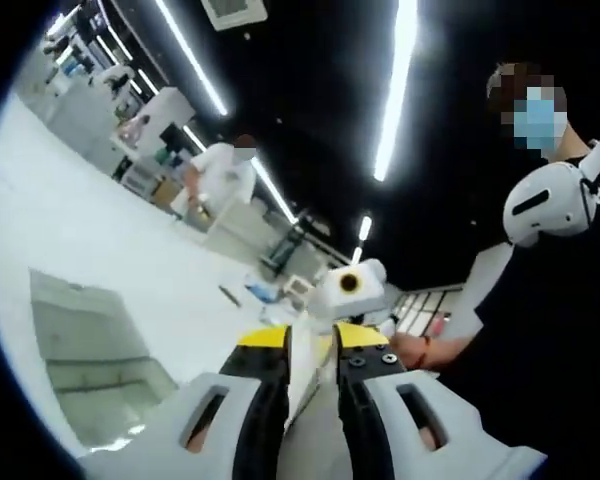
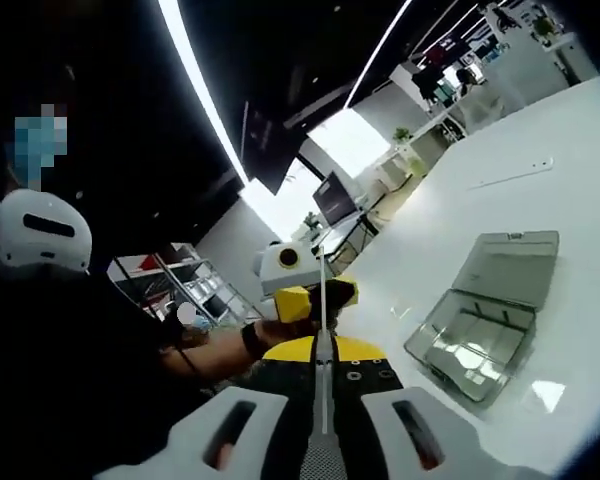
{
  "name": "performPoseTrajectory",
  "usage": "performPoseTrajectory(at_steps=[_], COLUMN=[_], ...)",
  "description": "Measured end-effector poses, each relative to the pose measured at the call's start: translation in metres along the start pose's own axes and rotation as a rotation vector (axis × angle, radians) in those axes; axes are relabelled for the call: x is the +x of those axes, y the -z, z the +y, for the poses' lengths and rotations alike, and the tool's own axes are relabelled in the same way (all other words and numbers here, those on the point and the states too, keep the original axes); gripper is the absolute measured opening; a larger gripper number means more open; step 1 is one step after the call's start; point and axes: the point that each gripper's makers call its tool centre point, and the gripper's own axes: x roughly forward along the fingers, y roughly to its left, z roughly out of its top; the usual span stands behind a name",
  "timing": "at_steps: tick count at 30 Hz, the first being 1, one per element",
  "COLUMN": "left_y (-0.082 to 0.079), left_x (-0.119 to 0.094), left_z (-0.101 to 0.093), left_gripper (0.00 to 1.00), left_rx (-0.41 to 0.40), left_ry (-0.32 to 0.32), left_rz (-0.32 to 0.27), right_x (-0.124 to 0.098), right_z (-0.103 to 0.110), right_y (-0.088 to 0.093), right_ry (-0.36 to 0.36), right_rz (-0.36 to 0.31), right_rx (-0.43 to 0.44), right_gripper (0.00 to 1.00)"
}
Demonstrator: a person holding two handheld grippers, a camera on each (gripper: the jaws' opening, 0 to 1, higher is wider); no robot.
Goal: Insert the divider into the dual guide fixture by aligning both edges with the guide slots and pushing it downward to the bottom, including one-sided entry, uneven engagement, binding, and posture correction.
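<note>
Plastic makes up most of what shows: each gripper has pale grey moulded finger shells with slotted openings, black inner faces and yellow tips. In the right gripper view the right gripper (image 2: 323, 352) has its jaws drawn nearly together on a thin, flat, pale divider (image 2: 322, 300), seen edge-on as a narrow sliver rising from between them. The left gripper (image 2: 315, 298) comes in just beyond, yellow tips at the same sliver, a person's hand (image 2: 265, 335) behind it.

In the left gripper view the left gripper (image 1: 310, 345) has its jaws narrow — the divider (image 1: 302, 385) runs as a whitish strip through the slim gap between them, and the right gripper (image 1: 348, 285) sits just past the tips.

On the smooth white surface (image 2: 570, 180) lies a translucent, grey-green hinged box (image 2: 485, 310) — lid thrown open, shallow tray glossy. Whether it holds anything I cannot tell. The left gripper view shows a similar clear, ribbed box (image 1: 95, 350) on the surface (image 1: 70, 220).
</note>
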Motion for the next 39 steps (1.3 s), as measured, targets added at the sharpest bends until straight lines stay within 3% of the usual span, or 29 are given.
performPoseTrajectory(at_steps=[4,10,18,27,39], left_y=[0.002,0.005,0.005,0.013,0.018], left_x=[-0.004,-0.007,-0.014,-0.024,-0.044], left_z=[0.002,0.008,0.012,0.012,0.015], left_gripper=[0.16,0.32,0.38,0.45,0.47], left_rx=[0.014,0.085,0.127,0.190,0.218], left_ry=[-0.027,-0.093,-0.146,-0.172,-0.219], left_rz=[0.005,0.037,0.045,0.104,0.116], right_x=[0.001,0.002,0.002,0.005,0.008], right_z=[-0.004,-0.011,-0.021,-0.030,-0.041], right_y=[0.004,0.003,0.001,0.001,0.008], right_ry=[0.025,0.078,0.163,0.257,0.360], right_rz=[0.015,0.009,0.032,0.033,0.035], right_rx=[0.005,0.019,0.014,0.016,0.021], right_gripper=[0.00,0.00,0.00,0.00,0.00])
